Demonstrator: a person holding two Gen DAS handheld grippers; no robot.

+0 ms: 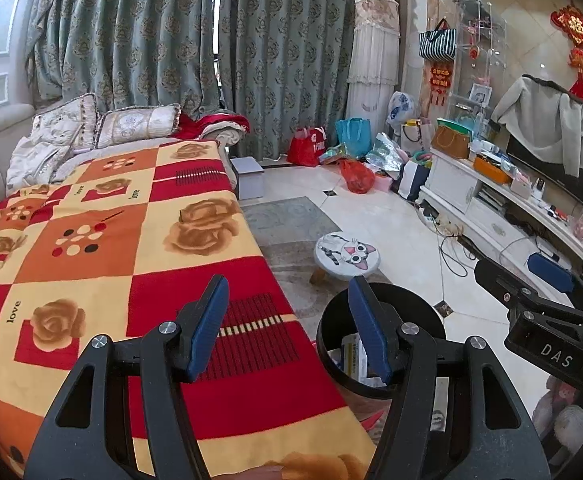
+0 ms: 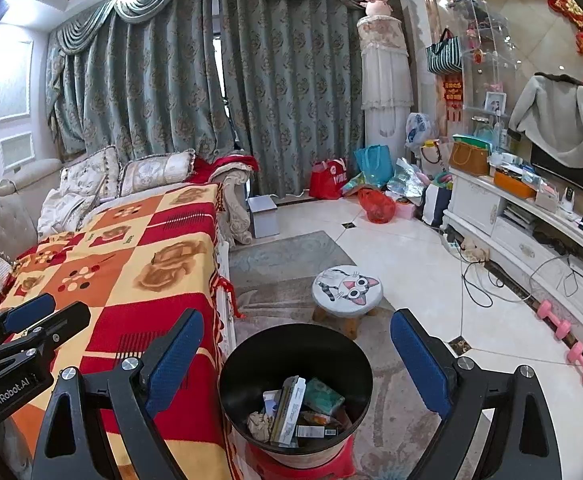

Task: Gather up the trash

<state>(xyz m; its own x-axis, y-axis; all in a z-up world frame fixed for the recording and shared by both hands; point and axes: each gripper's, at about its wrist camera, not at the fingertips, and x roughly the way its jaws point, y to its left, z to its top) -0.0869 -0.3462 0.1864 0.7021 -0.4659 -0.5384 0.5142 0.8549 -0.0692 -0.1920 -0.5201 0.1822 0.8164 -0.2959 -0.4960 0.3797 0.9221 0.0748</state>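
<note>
Overall — one black bin (image 2: 296,384), two grippers — left gripper (image 1: 289,330), right gripper (image 2: 296,364) — both empty.

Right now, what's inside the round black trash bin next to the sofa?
The round black trash bin holds flattened cardboard boxes, a green packet and crumpled paper. Anything beneath that pile is covered, and the bin's bottom cannot be seen.

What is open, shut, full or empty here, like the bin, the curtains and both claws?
Bin: upright, open top, partly filled with boxes and wrappers.
Curtains: drawn shut, with a thin gap.
Left claw: open, holding nothing.
Right claw: open wide, holding nothing.
Cat stool: upright, nothing on it.
Blanket: spread flat over the sofa.
</note>
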